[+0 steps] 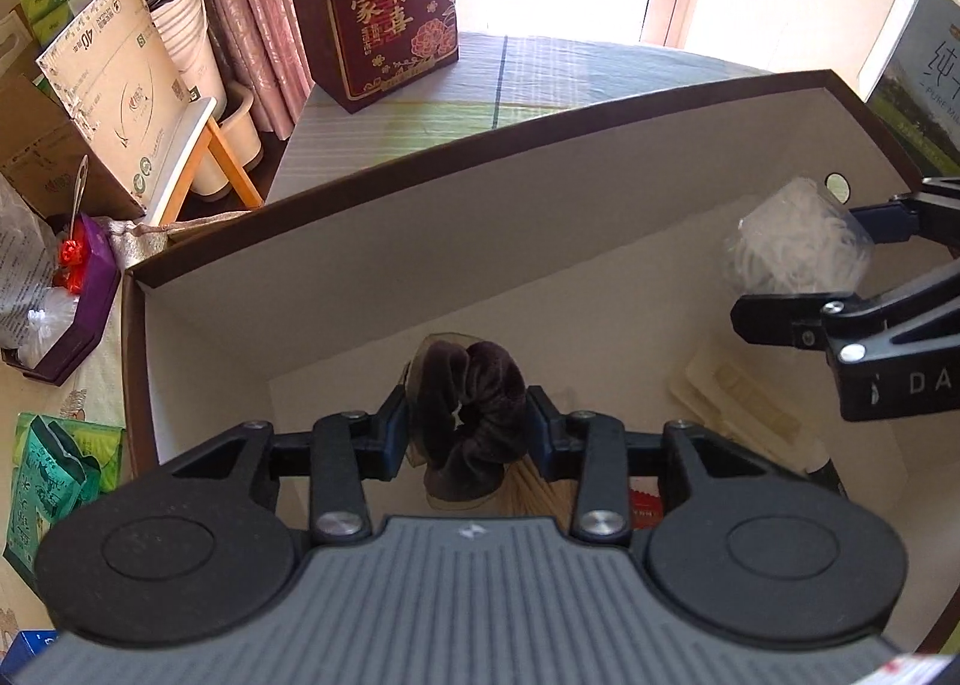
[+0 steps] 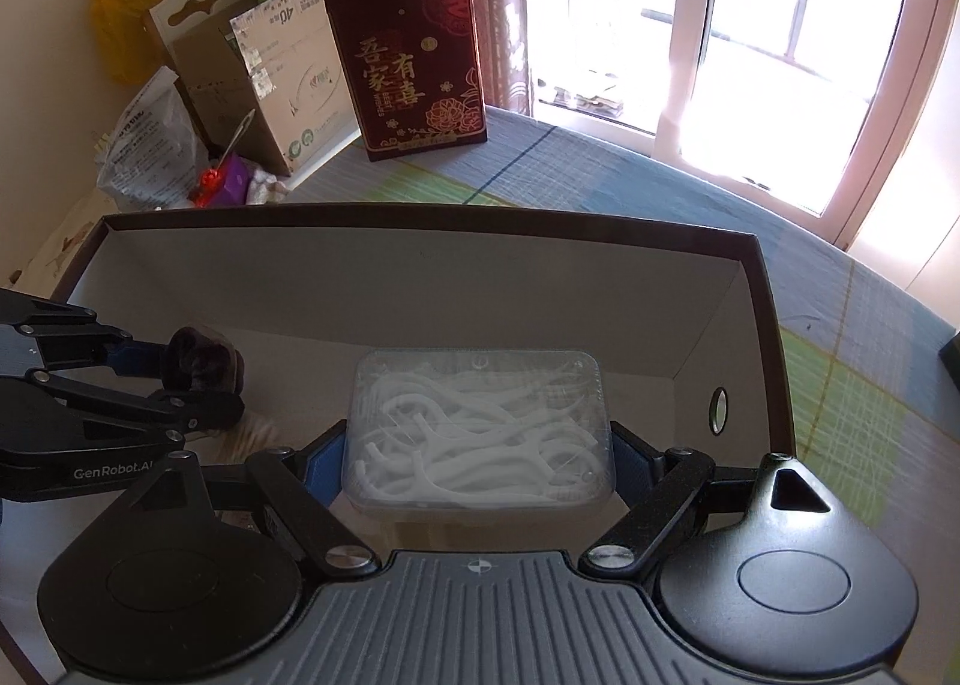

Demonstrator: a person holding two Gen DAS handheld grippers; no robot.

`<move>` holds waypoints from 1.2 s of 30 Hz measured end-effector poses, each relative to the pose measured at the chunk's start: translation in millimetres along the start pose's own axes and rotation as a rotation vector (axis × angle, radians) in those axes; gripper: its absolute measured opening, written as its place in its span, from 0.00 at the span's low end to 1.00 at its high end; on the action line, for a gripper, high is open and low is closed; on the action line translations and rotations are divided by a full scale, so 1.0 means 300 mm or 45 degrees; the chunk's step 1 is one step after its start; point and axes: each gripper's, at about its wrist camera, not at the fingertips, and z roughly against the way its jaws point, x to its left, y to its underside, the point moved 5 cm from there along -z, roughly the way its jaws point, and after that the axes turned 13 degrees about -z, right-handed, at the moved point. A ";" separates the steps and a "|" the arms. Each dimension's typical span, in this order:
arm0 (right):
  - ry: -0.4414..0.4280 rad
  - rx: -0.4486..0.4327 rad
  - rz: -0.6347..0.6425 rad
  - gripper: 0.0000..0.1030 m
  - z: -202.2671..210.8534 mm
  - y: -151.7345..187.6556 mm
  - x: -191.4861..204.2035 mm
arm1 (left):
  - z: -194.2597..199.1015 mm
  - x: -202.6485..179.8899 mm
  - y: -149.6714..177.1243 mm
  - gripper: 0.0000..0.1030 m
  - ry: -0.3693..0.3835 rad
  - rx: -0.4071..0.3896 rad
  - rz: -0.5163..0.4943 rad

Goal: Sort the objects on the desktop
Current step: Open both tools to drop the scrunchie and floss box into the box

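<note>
- My left gripper [image 1: 467, 426] clamps the dark velvet scrunchie [image 1: 474, 415], hanging inside the big open box [image 1: 360, 217].
- My right gripper [image 2: 478, 445] squeezes the clear floss-pick case [image 2: 478, 427], over that box too, right of the left one.

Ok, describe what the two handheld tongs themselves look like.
Both tongs, left and right, match: black linkage bars with silver screws, blue finger pads, two round black discs, and a ribbed grey body. White lettering reads GenRobot.AI. No cables or sleeves show.

The left gripper [image 1: 467, 426] points steeply down, its jaws narrow and clamped. The right gripper [image 2: 478, 448] beside it tilts downward too, jaws wide and gripping.
</note>
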 end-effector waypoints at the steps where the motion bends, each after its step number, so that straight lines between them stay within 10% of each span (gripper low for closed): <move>1: 0.001 0.002 0.002 0.80 -0.002 0.001 0.000 | -0.002 0.000 -0.003 0.36 -0.009 -0.001 -0.001; 16: 0.013 -0.033 0.040 0.80 -0.032 -0.007 0.001 | -0.009 0.002 -0.027 0.74 -0.063 -0.017 -0.030; 36: -0.105 -0.025 0.071 0.98 0.122 0.099 0.026 | 0.073 -0.050 0.024 0.81 -0.057 -0.048 -0.011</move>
